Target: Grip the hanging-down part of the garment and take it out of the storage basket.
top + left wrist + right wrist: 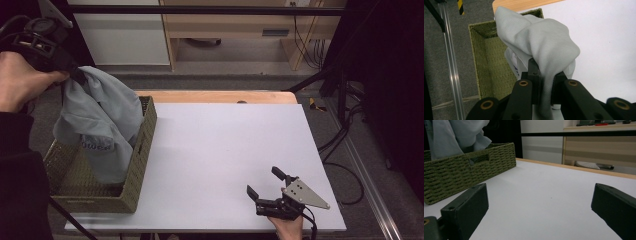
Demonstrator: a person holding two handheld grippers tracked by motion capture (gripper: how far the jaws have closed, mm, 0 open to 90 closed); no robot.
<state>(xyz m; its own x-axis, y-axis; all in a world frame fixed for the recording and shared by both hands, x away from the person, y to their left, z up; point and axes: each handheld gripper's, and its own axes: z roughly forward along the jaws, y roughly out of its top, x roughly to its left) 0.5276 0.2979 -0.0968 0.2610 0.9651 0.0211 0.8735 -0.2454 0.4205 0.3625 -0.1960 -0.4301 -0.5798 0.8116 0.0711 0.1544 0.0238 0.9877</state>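
While your left gripper (75,75) is pinching a fold of the pale grey garment (102,125), you are holding it up at the far left of the high view, above the woven olive basket (142,145). The fingers (534,72) of that gripper are clenching on the cloth: in the left gripper view the fabric is bunching over them and running down between the two black jaws. Most of the garment is hanging free below the grip, and its lower end is dipping inside the basket, where a bit of printed lettering is showing on the cloth. The basket is sitting on the left edge of the white counter (225,150), with its long side running away from you and a handle slot cut into the wall facing the middle of the counter.

Your right gripper (262,182) is resting low on the counter near the front right corner, well apart from the basket, with your right hand (289,227) coming in from the bottom edge. Its fingers (465,207) are standing released and wide, with bare white counter lying between them in the right gripper view, and the basket and hanging cloth are showing farther off at upper left.
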